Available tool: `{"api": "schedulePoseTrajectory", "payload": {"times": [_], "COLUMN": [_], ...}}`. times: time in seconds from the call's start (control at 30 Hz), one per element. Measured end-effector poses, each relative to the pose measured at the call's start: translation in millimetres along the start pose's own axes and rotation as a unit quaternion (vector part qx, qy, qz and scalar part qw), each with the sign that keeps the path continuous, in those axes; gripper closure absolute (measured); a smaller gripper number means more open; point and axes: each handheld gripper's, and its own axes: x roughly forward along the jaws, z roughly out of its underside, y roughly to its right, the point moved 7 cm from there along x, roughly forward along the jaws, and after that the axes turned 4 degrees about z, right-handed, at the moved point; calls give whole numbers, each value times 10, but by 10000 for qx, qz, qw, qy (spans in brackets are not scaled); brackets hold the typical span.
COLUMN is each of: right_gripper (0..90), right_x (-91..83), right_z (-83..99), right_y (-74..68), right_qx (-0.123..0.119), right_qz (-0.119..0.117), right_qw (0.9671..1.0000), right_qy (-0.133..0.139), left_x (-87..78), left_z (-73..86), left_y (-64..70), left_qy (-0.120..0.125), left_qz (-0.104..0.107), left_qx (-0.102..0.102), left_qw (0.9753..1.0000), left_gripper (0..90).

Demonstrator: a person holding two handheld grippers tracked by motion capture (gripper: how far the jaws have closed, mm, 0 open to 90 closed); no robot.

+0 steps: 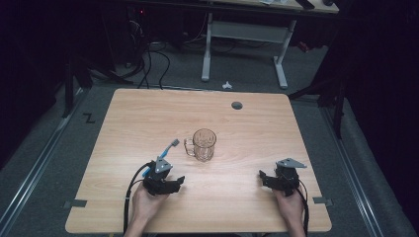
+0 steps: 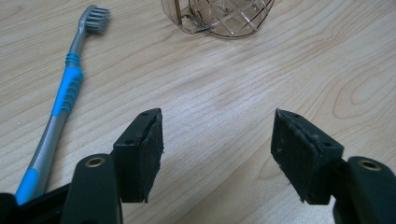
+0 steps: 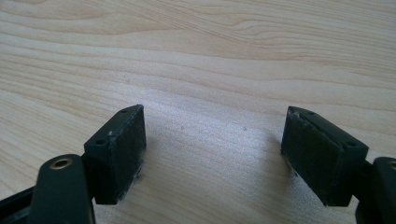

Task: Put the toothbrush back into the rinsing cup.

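Observation:
A clear brownish glass mug (image 1: pixel 203 144) with a handle on its left stands near the middle of the wooden table (image 1: pixel 148 113). Left of it lies a toothbrush (image 1: pixel 165 150) with a blue and grey handle and grey bristles. In the left gripper view the toothbrush (image 2: pixel 63 98) lies left of the jaws and the mug (image 2: pixel 219 18) sits ahead at the top. My left gripper (image 1: pixel 174 184) rests low on the table beside the toothbrush's handle end, open and empty. My right gripper (image 1: pixel 263 178) rests at the front right, open, with bare wood between its pads (image 3: pixel 119 154).
A round grey cable grommet (image 1: pixel 237 105) sits in the table near its far edge. Beyond the table stands a white-legged desk (image 1: pixel 247 34) with cables on the floor. Tape marks (image 1: pixel 75 203) sit at the table's front corners.

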Motion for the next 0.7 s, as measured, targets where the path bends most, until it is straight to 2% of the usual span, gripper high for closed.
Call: {"api": "schedulePoseTrajectory", "payload": {"times": [0.03, 0.17, 0.37, 0.47, 0.7], "right_gripper": [222, 222, 222, 222, 222], "right_x": [0, 0, 0, 0, 0], "right_z": [0, 0, 0, 0, 0], "right_y": [0, 0, 0, 0, 0], "right_qx": [-1, -1, 0, 4, 0], "right_qz": [1, 0, 2, 1, 1], "right_qw": [10000, 10000, 10000, 10000, 10000], "right_qy": [0, 1, 1, -1, 1], "left_x": [-11, -48, -109, -137, -200], "left_z": [-1, 3, 5, 0, 13], "left_y": [-12, -20, -42, -50, -114], "left_qy": [21, 26, -53, -68, -194], "left_qz": [-64, -82, -273, -258, -230], "left_qx": [28, 52, 307, 317, 168], "left_qw": [10000, 9999, 9991, 9991, 9994], "left_gripper": [353, 356, 366, 370, 370]}}
